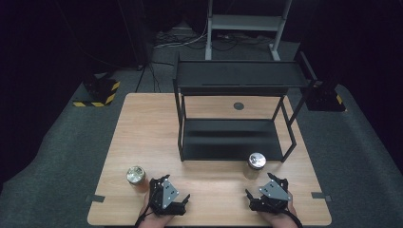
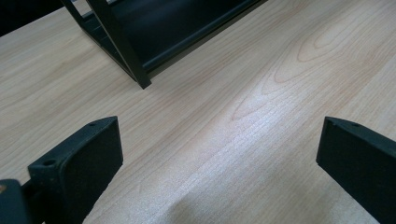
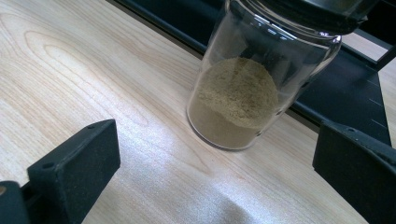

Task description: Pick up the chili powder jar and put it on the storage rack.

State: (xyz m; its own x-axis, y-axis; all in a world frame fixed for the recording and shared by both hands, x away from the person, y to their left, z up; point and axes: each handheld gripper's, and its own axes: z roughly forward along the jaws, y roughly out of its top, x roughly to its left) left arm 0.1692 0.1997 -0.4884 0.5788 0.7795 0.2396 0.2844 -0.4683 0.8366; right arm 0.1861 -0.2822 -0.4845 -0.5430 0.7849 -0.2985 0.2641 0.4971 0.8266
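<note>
My right claw [image 1: 263, 194] gapes wide, holding nothing; the glass jar [image 3: 254, 88] of tan powder stands just ahead of it, untouched (black shelf rack [image 3: 345, 84] right behind). My left claw [image 1: 172, 198] is wide open too, over bare bench [image 2: 243, 116]; the second jar [image 1: 135, 176] stands just to its left.

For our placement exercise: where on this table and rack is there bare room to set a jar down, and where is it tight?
Free: the lower shelf and top shelf of the black rack, the table left of it, and the strip between the left jar and right jar. Tight: the near edge, around the left gripper and right gripper.
</note>
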